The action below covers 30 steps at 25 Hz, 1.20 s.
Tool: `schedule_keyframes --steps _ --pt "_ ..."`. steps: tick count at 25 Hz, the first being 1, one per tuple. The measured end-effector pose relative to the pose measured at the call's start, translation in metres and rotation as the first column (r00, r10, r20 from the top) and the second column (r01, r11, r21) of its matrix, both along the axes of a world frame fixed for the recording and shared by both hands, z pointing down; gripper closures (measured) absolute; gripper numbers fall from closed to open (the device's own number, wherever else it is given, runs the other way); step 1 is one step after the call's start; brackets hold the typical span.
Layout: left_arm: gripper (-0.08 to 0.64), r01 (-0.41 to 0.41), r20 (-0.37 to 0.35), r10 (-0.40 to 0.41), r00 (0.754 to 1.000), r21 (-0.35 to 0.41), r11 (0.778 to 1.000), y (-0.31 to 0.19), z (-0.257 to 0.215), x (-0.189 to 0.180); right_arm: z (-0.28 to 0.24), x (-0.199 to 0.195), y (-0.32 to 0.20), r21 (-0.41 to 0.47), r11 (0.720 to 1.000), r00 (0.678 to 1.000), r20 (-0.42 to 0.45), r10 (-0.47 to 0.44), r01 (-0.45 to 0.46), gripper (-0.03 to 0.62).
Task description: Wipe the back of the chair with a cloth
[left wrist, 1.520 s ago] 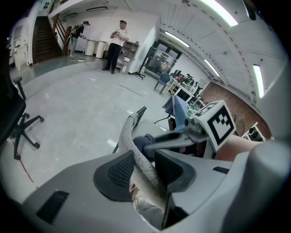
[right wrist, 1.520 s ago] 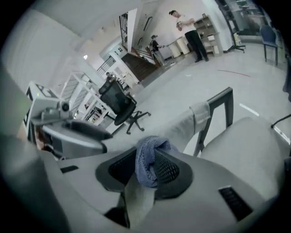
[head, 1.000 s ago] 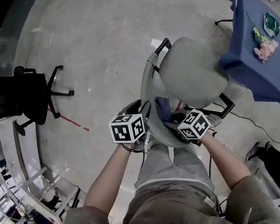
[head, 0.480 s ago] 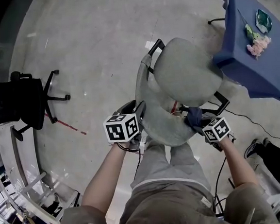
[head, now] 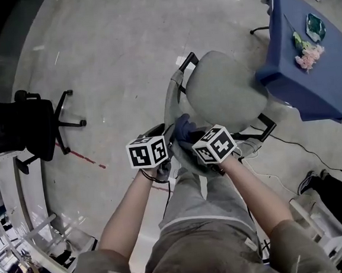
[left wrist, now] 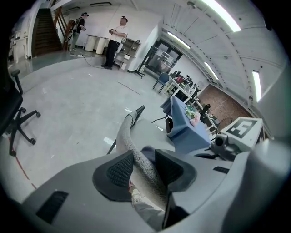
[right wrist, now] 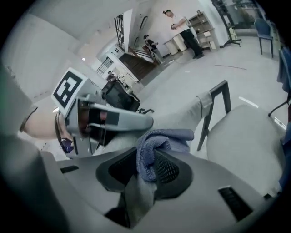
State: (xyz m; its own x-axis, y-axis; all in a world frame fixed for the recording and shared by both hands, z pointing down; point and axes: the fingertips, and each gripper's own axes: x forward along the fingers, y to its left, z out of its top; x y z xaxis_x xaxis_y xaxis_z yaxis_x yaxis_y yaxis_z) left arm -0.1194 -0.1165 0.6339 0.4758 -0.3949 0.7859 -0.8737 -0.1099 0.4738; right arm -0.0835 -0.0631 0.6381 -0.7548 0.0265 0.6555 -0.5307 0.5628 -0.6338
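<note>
A grey office chair stands in front of me, its seat (head: 226, 92) beyond its curved backrest (head: 177, 105). My left gripper (head: 167, 139) is shut on the backrest's top edge (left wrist: 132, 145); in the left gripper view the grey padding is clamped between both pads. My right gripper (head: 190, 140) is shut on a bunched blue cloth (head: 184, 127). It holds the cloth against the upper backrest, just right of the left gripper. In the right gripper view the cloth (right wrist: 157, 141) bulges out between the jaws, with the backrest (right wrist: 182, 116) and the seat (right wrist: 245, 132) behind it.
A table under a blue cover (head: 310, 91) stands at the right, close to the chair, with pink flowers (head: 307, 60) on it. At the left is a black office chair (head: 15, 126). A red tape line (head: 83, 158) and a cable (head: 303, 151) lie on the floor. People (left wrist: 116, 41) stand far off.
The right gripper swung out with the cloth to the backrest's right end, then came back left to the middle beside the left gripper. The left gripper kept its hold in place.
</note>
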Motion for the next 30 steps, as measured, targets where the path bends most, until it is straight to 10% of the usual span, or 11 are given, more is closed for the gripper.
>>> schedule_keyframes --steps 9,19,24,30 --pt "0.391 0.091 -0.056 -0.092 0.994 -0.02 0.996 0.0 0.001 -0.003 -0.022 0.019 0.037 0.039 0.999 1.0 0.006 0.022 -0.022 0.471" --pt "0.396 0.093 -0.028 -0.094 0.995 -0.011 0.996 0.004 -0.006 -0.002 0.02 0.19 0.117 -0.144 0.981 0.977 -0.186 0.106 -0.133 0.471" --pt "0.399 0.067 -0.005 -0.067 0.998 -0.006 0.998 0.018 -0.02 -0.007 0.034 0.263 0.116 -0.026 0.979 0.913 -0.365 0.179 -0.202 0.471" --pt "0.414 -0.047 0.126 0.038 0.991 0.063 0.997 0.027 -0.056 -0.029 -0.034 0.286 0.049 0.177 0.903 0.862 -0.27 0.428 -0.392 0.471"
